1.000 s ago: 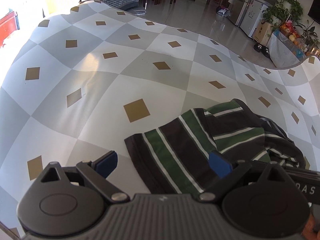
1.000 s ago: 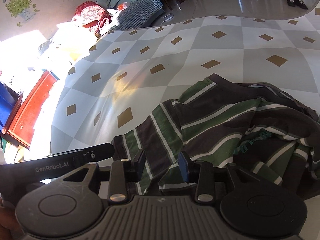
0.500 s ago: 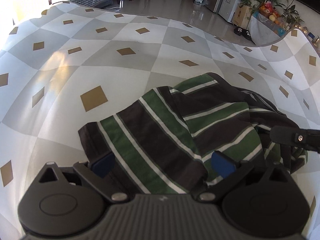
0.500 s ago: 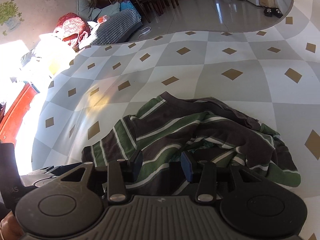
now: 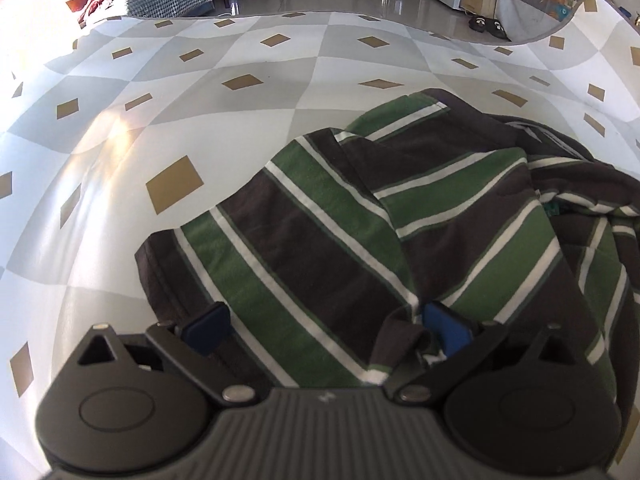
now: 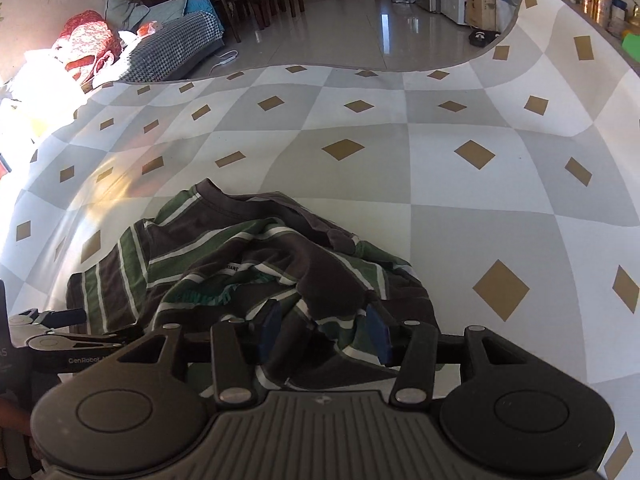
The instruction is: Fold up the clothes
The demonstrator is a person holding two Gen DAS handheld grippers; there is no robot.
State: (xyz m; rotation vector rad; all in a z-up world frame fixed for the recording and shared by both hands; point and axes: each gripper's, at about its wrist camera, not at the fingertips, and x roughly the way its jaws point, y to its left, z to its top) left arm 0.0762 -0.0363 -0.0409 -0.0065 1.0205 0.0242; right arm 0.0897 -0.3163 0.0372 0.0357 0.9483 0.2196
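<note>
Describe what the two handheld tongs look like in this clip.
Both the left tongs and right tongs are matte black, with a ribbed grey centre plate, two round disc housings, silver pivot screws, linkage arms and blue finger pads. White "GenRobot" lettering marks the left one's side.

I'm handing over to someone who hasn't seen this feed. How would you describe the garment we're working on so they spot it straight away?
Look at the big surface covered in a grey-and-white checked cloth with gold diamonds. Near its front edge, right ahead of both grippers, lies one crumpled shirt. It is the only garment on the cloth: dark brown with green bands edged in thin white stripes, collar at the far side.
</note>
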